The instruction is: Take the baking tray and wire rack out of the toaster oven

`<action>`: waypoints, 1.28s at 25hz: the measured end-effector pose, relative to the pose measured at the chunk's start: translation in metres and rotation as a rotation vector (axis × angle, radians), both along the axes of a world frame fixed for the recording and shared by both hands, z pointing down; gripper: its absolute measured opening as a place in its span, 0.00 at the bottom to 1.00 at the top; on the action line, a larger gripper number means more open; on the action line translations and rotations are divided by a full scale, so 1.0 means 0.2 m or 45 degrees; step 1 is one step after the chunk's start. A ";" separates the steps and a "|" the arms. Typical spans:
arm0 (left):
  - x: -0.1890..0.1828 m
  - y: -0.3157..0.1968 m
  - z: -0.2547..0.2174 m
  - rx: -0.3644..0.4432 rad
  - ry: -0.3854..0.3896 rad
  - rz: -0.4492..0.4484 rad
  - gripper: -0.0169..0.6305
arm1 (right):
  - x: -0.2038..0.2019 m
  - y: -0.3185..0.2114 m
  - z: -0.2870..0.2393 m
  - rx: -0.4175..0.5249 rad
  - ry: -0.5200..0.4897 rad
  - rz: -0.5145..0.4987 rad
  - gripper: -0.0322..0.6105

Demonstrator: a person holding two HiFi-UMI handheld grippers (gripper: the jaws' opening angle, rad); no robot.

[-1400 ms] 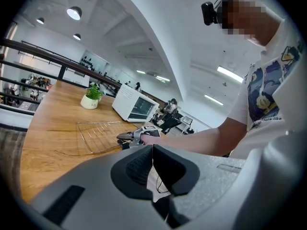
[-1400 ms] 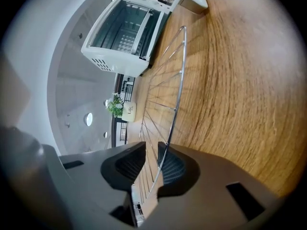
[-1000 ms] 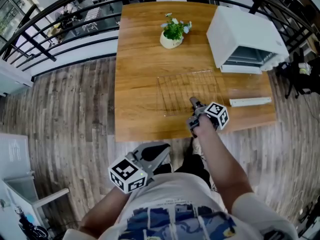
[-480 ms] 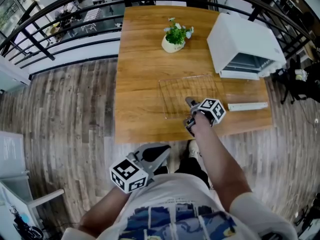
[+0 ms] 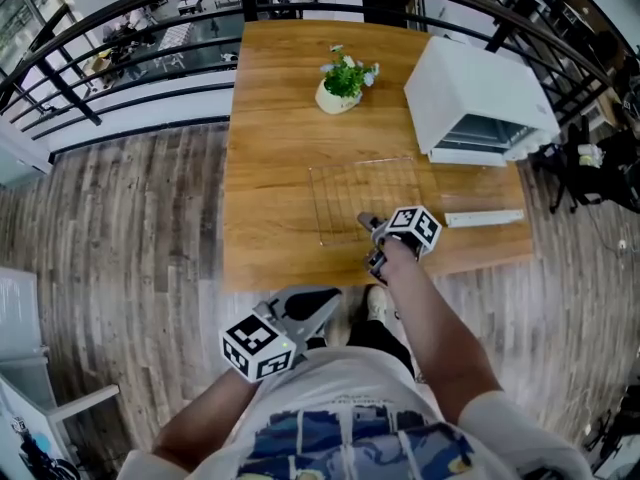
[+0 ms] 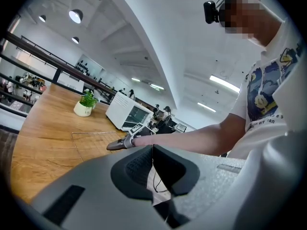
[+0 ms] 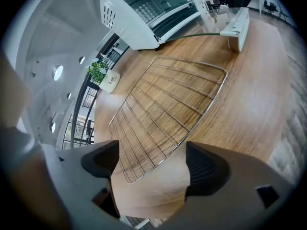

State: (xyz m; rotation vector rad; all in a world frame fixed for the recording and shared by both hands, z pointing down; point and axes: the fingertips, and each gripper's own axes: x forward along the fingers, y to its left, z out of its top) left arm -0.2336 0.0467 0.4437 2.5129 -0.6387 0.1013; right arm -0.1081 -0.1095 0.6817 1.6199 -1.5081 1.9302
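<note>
My right gripper (image 5: 372,238) hovers over the near edge of the wire rack (image 5: 365,193), which lies flat on the table (image 5: 270,168), near-left of the toaster oven (image 5: 480,93). Its jaws have just been opening and stand wide, gripping nothing. My left gripper (image 5: 305,310) hangs by my body, jaws together, empty.

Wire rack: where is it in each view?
Head view: rack flat on the table, centre, near its front edge.
Left gripper view: rack left of centre, nearly edge-on, low and thin.
Right gripper view: rack fills the centre.
Shared landmark: white oven, beyond the rack in all three.
</note>
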 end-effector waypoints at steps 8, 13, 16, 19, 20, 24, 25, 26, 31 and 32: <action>0.08 0.00 -0.02 -0.002 -0.011 0.046 0.03 | 0.01 0.07 -0.06 0.042 -0.061 -0.050 0.68; 0.17 0.00 -0.01 0.002 -0.018 0.086 0.03 | 0.05 0.08 -0.17 0.130 -0.064 -0.126 0.65; 0.23 -0.01 -0.01 0.000 -0.026 0.101 0.03 | 0.08 0.08 -0.30 0.209 -0.050 -0.193 0.64; 0.30 -0.02 -0.03 0.010 -0.036 0.124 0.03 | 0.14 0.09 -0.43 0.296 -0.041 -0.243 0.62; 0.33 -0.02 -0.03 0.012 -0.038 0.131 0.03 | 0.17 0.09 -0.46 0.318 -0.035 -0.253 0.62; 0.45 -0.05 -0.06 0.018 -0.037 0.152 0.03 | 0.30 0.13 -0.55 0.376 -0.021 -0.279 0.59; 0.48 -0.07 -0.07 0.021 -0.041 0.155 0.03 | 0.33 0.14 -0.58 0.391 -0.019 -0.288 0.59; 0.51 -0.08 -0.07 0.025 -0.050 0.156 0.03 | 0.36 0.15 -0.60 0.410 -0.014 -0.300 0.59; 0.64 -0.14 -0.05 0.028 -0.129 0.129 0.03 | 0.57 0.20 -0.71 0.504 0.043 -0.345 0.56; 0.67 -0.15 -0.06 0.029 -0.130 0.126 0.03 | 0.62 0.20 -0.73 0.528 0.054 -0.350 0.56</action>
